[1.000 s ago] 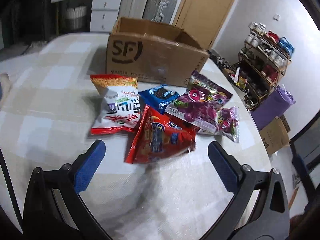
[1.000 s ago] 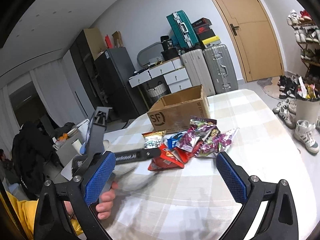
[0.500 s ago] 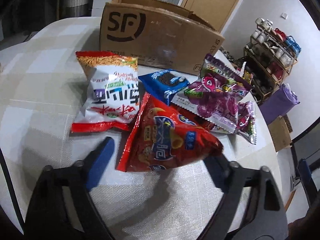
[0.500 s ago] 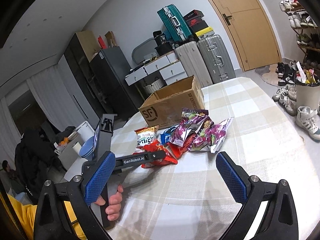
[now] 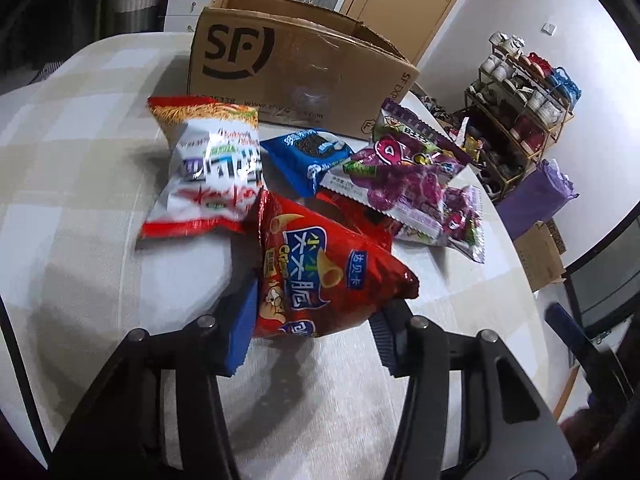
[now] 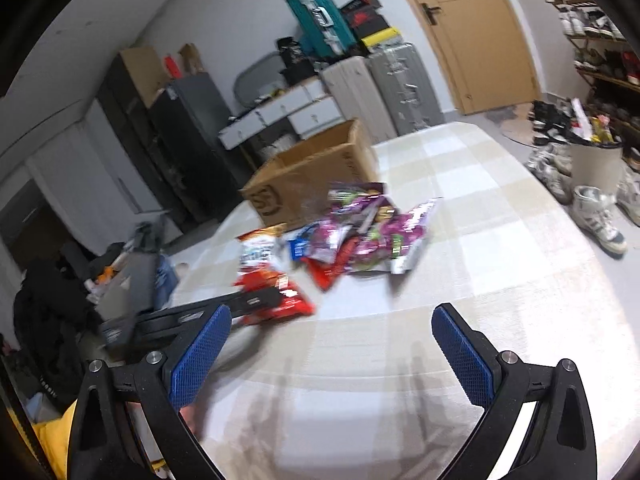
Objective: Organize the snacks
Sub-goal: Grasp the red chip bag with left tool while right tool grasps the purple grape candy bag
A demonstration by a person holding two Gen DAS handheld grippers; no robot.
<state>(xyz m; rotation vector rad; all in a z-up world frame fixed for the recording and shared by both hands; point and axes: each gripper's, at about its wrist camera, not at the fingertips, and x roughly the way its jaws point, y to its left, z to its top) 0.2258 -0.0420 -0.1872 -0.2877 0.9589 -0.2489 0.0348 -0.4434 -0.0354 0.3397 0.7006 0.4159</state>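
Several snack packs lie on the checked table (image 5: 80, 200) before an open cardboard box (image 5: 296, 64): a white-and-red bag (image 5: 212, 176), a blue cookie pack (image 5: 308, 156), purple packs (image 5: 404, 172) and a red snack bag (image 5: 320, 276). My left gripper (image 5: 312, 332) is closing its jaws on the red bag's near end, and both blue pads press its sides so that it bulges. From the right wrist, the left gripper (image 6: 256, 300) reaches in from the left onto the red bag (image 6: 288, 304). My right gripper (image 6: 332, 344) hovers open above bare tablecloth with nothing between its fingers.
A shoe rack (image 5: 516, 92), a purple bag (image 5: 536, 200) and a small carton (image 5: 540, 252) stand past the table's right edge. Suitcases (image 6: 380, 84) and drawers line the far wall beside a door. Shoes (image 6: 596, 216) lie on the floor.
My left gripper moved forward and down to the red bag, and its jaws went from wide open to pressing the bag. The bag's near end bunched up. The right gripper sank slightly.
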